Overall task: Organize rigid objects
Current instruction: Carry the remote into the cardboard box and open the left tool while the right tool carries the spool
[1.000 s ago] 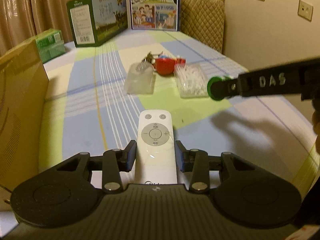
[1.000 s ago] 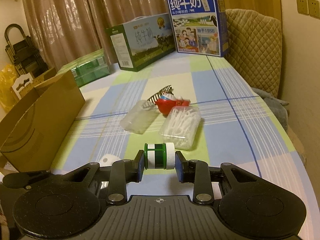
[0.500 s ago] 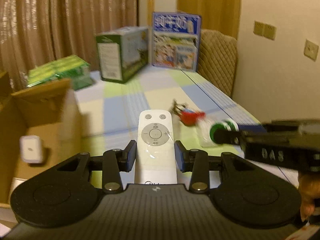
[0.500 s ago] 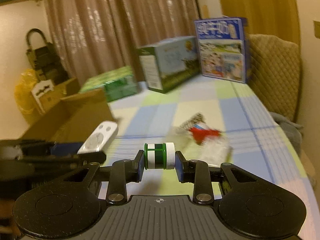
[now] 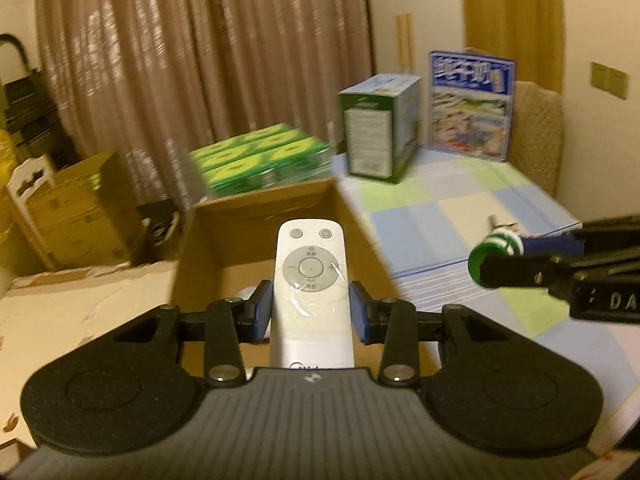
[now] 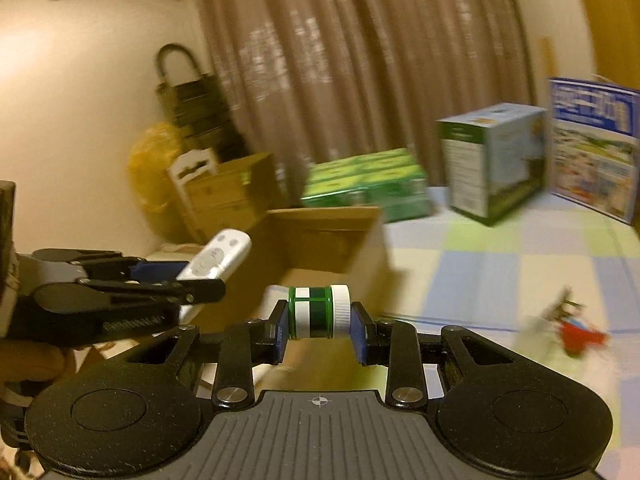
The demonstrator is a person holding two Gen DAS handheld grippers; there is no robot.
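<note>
Left wrist view sitting just behind left gripper [image 5: 311, 308], looking forward along fingers — facing open cardboard box [image 5: 260, 216] close below, curtain [image 5: 200, 60] well beyond. Right wrist view sitting behind right gripper [image 6: 319, 330], facing same way from further right — box [image 6: 320, 236] near, ahead and left. Both views sharing box, curtain, green cartons [image 5: 260, 164], checked tablecloth [image 5: 460, 208]. Each gripper showing in other's view: right gripper [image 5: 496, 266] at left view's right edge, left gripper [image 6: 192, 276] at right view's left edge.
</note>
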